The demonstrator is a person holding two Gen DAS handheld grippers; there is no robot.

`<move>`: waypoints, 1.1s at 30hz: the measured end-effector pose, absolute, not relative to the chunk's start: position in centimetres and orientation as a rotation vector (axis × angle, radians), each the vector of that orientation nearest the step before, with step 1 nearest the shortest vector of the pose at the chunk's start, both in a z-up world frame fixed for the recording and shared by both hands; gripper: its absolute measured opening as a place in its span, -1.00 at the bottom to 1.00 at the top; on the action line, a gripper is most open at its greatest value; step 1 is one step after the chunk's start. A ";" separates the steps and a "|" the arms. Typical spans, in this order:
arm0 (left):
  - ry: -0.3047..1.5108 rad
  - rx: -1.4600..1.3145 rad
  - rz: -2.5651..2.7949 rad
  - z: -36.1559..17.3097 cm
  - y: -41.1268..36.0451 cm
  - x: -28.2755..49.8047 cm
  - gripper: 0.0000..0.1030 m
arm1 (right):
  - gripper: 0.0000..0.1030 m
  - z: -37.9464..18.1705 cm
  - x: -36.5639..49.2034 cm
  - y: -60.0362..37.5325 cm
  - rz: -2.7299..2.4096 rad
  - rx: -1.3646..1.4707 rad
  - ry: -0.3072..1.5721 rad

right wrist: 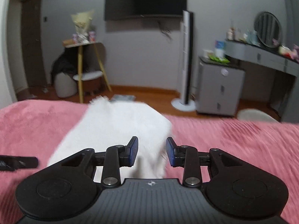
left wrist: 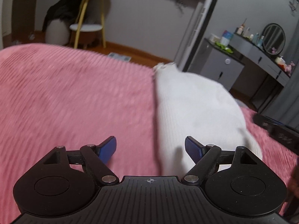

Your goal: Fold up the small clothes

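A white knitted garment [left wrist: 196, 110] lies folded in a long strip on the pink ribbed blanket [left wrist: 65, 97]. My left gripper [left wrist: 150, 147] hangs above its near end, jaws wide open and nothing between the blue pads. In the right wrist view the same white garment [right wrist: 119, 128] stretches away from my right gripper [right wrist: 152, 154]. Its jaws stand partly apart over the cloth's near right edge, and the pads do not press on anything. The other gripper's black tip [right wrist: 18, 163] shows at the left edge of that view.
Beyond the bed's far edge lie a wooden floor, a yellow-legged side table [right wrist: 87, 65], a tall white tower fan [right wrist: 186, 61], a grey cabinet [right wrist: 220, 85] and a dressing table with a round mirror [right wrist: 267, 29]. A dark TV [right wrist: 145, 0] hangs on the wall.
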State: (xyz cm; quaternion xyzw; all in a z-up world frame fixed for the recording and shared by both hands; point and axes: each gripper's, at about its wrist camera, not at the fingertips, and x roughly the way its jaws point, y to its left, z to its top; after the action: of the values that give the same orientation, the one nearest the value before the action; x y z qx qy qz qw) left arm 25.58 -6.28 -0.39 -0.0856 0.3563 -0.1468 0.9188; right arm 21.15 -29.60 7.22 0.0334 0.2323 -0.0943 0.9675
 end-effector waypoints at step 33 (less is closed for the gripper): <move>0.641 0.059 -0.235 -1.3 -14.2 34.3 0.98 | -0.49 4.3 31.8 -32.4 -0.175 0.068 0.541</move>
State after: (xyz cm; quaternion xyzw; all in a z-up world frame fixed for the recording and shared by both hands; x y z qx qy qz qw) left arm 34.29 -14.18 -1.25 0.0288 0.3144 -0.1153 0.9418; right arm 31.84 -32.40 4.31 0.0335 0.2666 -0.0863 0.9593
